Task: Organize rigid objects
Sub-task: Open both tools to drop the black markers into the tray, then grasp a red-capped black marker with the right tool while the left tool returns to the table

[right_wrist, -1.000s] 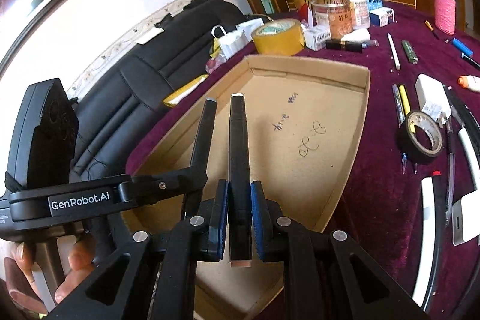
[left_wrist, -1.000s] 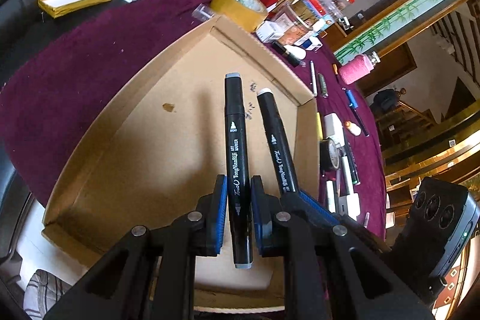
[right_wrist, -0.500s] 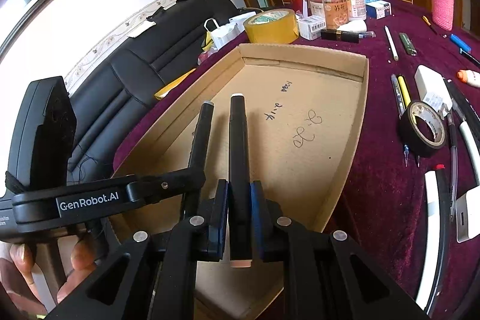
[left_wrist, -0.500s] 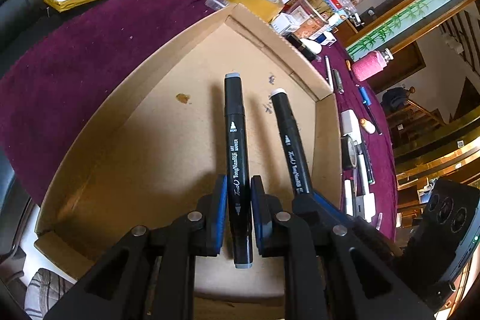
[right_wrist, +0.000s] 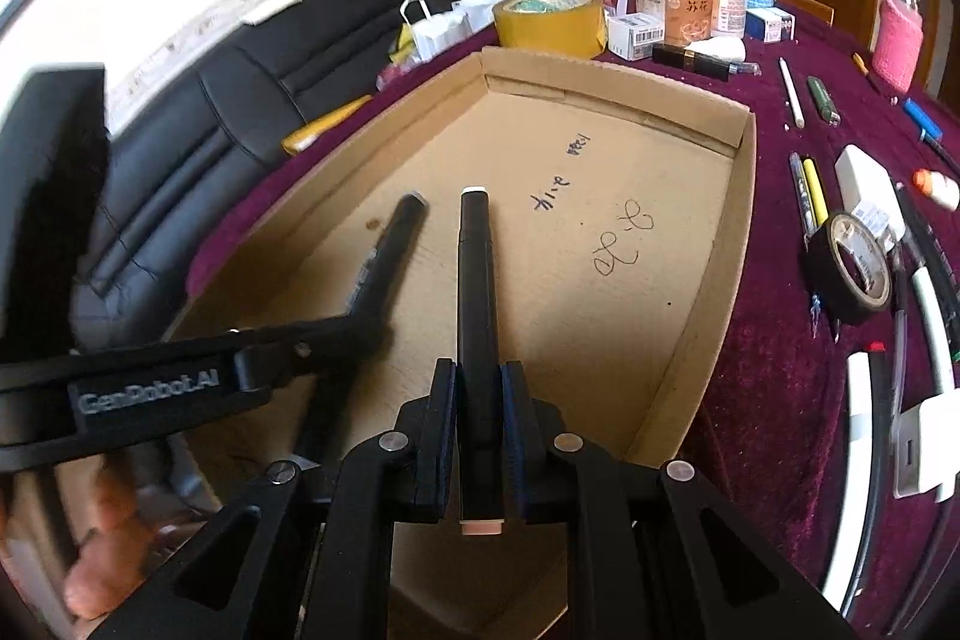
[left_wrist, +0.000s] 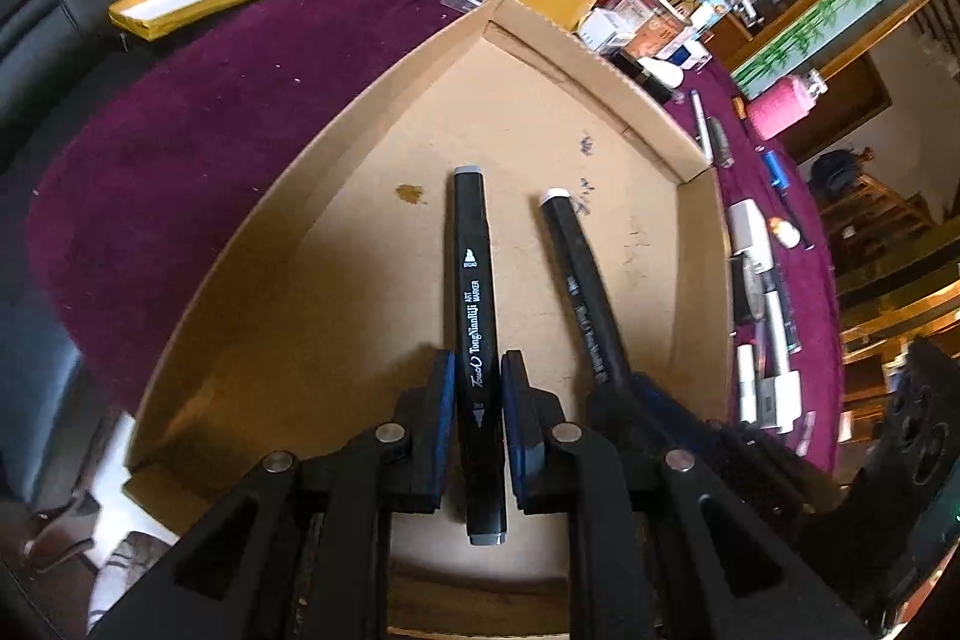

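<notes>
My left gripper (left_wrist: 474,394) is shut on a black art marker (left_wrist: 471,280) with a grey cap, held lengthwise over the floor of a shallow cardboard tray (left_wrist: 336,196). My right gripper (right_wrist: 479,400) is shut on a second black marker (right_wrist: 477,280) with a white tip, also over the tray (right_wrist: 690,340). Each view shows the other gripper's marker beside its own: the right one (left_wrist: 585,292) in the left wrist view, the left one (right_wrist: 384,262) in the right wrist view. Both markers hover side by side above the tray floor.
The tray lies on a purple cloth (left_wrist: 180,130). A yellow tape roll (right_wrist: 549,19), jars and boxes stand behind it. Pens, a black tape roll (right_wrist: 852,268), a white charger (right_wrist: 864,184) and more markers lie to the right. A black sofa (right_wrist: 240,100) is at left.
Both grippers have moved forward and lower over the tray with their markers. The two markers have spread slightly further apart.
</notes>
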The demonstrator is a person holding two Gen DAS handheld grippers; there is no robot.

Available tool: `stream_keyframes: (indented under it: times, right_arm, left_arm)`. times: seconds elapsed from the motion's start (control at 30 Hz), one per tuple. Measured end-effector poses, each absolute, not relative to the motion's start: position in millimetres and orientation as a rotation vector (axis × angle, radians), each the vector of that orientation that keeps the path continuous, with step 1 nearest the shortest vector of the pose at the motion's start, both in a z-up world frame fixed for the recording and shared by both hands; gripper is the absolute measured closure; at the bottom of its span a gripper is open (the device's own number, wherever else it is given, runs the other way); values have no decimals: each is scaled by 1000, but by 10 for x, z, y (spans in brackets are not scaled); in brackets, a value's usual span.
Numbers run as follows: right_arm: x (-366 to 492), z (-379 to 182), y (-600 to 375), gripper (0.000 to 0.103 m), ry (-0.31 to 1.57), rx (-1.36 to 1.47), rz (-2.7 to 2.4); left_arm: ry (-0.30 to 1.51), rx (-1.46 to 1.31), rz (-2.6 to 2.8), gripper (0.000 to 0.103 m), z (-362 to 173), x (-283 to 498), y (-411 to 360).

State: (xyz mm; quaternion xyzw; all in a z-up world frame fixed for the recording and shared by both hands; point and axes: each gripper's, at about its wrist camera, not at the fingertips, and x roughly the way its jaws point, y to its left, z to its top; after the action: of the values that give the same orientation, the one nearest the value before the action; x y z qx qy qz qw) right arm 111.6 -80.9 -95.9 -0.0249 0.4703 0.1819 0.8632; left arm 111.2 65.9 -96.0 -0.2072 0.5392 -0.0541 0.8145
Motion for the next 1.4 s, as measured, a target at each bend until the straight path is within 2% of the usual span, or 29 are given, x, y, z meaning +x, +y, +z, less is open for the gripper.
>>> stream_keyframes:
  times: [0.17,0.37,0.43,0.5,0.6,0.67,0.77,0.93,1.1,1.4]
  right_arm:
    - [1125,-1002,-747,86,985,-124,340]
    - [1102,-1026,-738,85,974,-165,350]
    - [1093,-1033,-739,82,965,-180,360]
    - [1080,-1031,-737,77,959,-176,375]
    - [1040,-1001,-757,61,951,-161,396]
    - [995,-963,-788,58,944,-135,429]
    - [891,-901,-845,53,909,-158,432]
    - [695,-777,-1071,52,876,-99,485]
    - [496,-634,-1399,50,828,32,507]
    - [363,-532,-1741,49,778,158,514]
  left_arm:
    - [1149,-388,-99,88,-953,1118,608]
    - [1133,-445,-112,88,-971,1111,684]
    - [1127,-473,-118,87,-979,1109,712]
    - [1120,-508,-130,84,-984,1114,743]
    - [1112,-530,-151,70,-968,1124,744]
    - [1102,-525,-158,54,-944,1127,717]
    - [1078,-548,-167,44,-909,1108,713]
    - [1064,-583,-186,39,-877,1084,728]
    - [1032,-580,-158,27,-806,1039,674]
    - [991,-508,-32,27,-687,929,506]
